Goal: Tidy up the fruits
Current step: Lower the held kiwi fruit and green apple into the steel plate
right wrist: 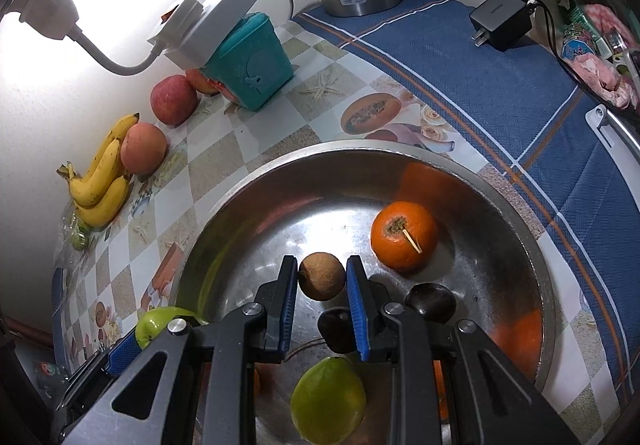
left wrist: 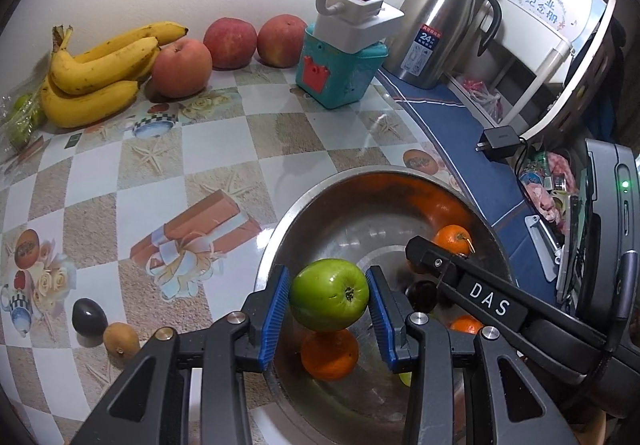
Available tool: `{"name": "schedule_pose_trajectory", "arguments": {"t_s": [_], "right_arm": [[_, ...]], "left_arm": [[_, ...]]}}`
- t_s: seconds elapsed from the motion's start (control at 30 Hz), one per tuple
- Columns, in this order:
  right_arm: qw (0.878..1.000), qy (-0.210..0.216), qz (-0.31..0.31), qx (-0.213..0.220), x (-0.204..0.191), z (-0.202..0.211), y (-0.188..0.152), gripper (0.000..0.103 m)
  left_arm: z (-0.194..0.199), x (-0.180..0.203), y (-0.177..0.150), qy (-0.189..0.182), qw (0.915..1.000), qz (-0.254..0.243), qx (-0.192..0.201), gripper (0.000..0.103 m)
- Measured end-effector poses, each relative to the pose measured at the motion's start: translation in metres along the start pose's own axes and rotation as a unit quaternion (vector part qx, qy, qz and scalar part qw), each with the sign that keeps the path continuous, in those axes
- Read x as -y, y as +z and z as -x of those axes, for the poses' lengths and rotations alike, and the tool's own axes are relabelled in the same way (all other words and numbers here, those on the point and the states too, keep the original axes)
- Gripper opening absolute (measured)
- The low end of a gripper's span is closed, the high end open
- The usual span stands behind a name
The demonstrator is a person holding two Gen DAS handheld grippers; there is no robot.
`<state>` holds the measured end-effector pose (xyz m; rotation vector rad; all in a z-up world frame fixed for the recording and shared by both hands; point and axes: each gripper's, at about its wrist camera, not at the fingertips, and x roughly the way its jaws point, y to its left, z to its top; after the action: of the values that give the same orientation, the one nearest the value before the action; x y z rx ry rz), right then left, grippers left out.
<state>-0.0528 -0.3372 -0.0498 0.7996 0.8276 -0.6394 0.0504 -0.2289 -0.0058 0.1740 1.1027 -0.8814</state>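
Clearly, the green apple point(left wrist: 329, 295) was clamped between the blue pads of the left gripper point(left wrist: 329, 309), held in the air above the near left part of the steel bowl point(left wrist: 320, 189). Directly under it in the bowl lay an orange point(left wrist: 329, 355). The right gripper point(right wrist: 322, 299) was closed on a small brown round fruit point(right wrist: 321, 275), held over the middle of the same bowl. Beneath and around it sat a second orange with a short stem point(right wrist: 404, 236) toward the far right, two dark round fruits point(right wrist: 430, 302) close beside the gripper, and a pale green fruit point(right wrist: 328, 399) at the near side. Outside the bowl, on the checked tablecloth point(left wrist: 240, 149), a dark egg-shaped fruit point(left wrist: 89, 321) and a small brown fruit point(left wrist: 121, 339) lay just beside each other at the near left. Far off by the wall sat a bunch of bananas point(left wrist: 100, 69) and three red apples point(left wrist: 182, 67), with a teal box point(left wrist: 340, 73) and a steel jug point(left wrist: 436, 33) further right.
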Motion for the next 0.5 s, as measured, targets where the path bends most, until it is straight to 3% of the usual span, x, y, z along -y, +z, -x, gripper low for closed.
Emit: {"name": "schedule_pose_trajectory", "arguments": {"t_s": [0.5], "right_arm": [[1.0, -0.007, 0.0, -0.009, 0.0039, -0.0077, -0.003, 0.026]], "left_arm": [[-0.0042, -0.0023, -0.0011, 0.001, 0.9999, 0.01, -0.007, 0.042]]}}
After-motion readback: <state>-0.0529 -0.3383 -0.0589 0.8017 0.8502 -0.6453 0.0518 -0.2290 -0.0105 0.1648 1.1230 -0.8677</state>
